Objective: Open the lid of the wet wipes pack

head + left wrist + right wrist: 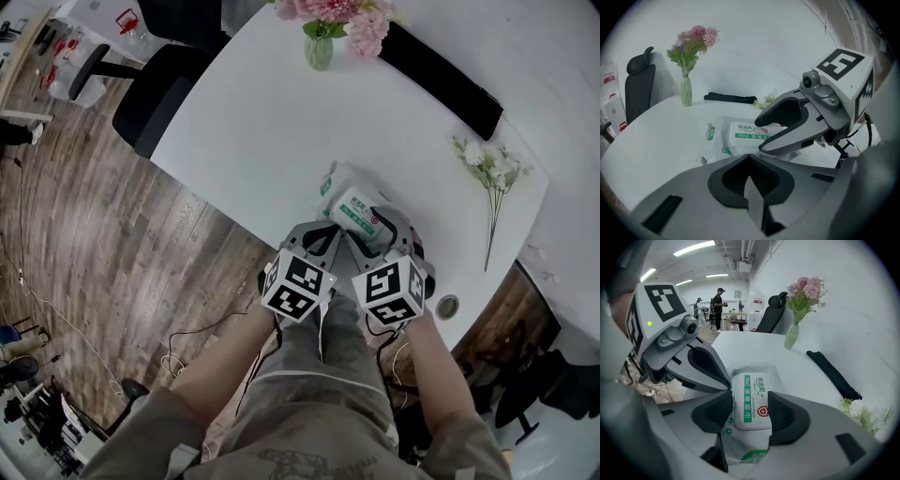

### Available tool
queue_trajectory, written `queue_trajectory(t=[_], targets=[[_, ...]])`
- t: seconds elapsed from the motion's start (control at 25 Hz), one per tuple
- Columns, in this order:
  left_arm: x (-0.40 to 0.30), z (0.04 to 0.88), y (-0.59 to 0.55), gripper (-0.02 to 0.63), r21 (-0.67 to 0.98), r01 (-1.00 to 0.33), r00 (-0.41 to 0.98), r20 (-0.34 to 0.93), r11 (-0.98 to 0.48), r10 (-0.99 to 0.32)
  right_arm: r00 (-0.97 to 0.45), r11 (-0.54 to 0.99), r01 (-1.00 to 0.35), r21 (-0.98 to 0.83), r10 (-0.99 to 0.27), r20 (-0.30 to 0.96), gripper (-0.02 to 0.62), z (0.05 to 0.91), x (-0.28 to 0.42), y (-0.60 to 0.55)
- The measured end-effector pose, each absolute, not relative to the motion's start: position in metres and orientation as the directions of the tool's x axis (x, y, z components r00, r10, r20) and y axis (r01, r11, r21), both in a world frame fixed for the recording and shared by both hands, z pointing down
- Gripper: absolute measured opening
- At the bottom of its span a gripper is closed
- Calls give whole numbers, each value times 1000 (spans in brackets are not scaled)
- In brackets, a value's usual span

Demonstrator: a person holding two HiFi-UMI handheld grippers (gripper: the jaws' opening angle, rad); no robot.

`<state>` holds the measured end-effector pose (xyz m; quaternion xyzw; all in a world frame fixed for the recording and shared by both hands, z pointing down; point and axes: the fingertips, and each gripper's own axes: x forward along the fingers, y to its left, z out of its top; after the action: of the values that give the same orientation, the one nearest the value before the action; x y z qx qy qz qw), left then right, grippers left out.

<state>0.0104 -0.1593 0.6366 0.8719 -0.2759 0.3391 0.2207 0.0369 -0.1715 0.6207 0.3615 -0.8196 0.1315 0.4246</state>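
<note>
Smooth white table bears crinkly wipes pack, rectangular lid.

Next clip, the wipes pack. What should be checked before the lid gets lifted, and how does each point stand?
1. The lid is shut flat: ok.
2. The right gripper is open, fingers on either side of the lid: ok.
3. The left gripper steadies the wet wipes pack: not ok; it is shut on nothing, with the pack ahead of it.
4. The pack lies on the table: ok.
5. The lid's lifting edge is found: cannot tell.
</note>
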Motion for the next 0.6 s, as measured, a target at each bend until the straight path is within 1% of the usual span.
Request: queue_trajectory(t=[0.12, 0.2, 0.32, 0.4, 0.48, 0.52, 0.6], targets=[[11, 638, -161, 17, 188, -628, 615, 715, -755, -334, -398, 704, -708, 55, -461, 793, 225, 620, 36, -173], [11, 638, -160, 17, 187, -626, 614, 717, -757, -331, -413, 702, -712, 24, -446, 794, 190, 619, 35, -173], [11, 639, -157, 17, 198, -627, 617, 717, -754, -324, -414, 724, -689, 26, -423, 806, 176, 619, 33, -168], [11, 639, -158, 17, 204, -627, 619, 715, -752, -323, -410, 741, -670, 43, -418, 810, 143, 617, 30, -167], [11, 639, -160, 17, 204, -628, 619, 716, -750, -323, -407, 748, -661, 62, -427, 807, 81, 614, 25, -164], [11, 639, -159, 17, 205, -629, 618, 717, -750, -323, -405, 746, -662, 70, -435, 804, 64, 613, 24, -163], [11, 639, -159, 17, 203, -628, 615, 722, -752, -319, -402, 738, -671, 75, -447, 799, 51, 611, 23, -161]])
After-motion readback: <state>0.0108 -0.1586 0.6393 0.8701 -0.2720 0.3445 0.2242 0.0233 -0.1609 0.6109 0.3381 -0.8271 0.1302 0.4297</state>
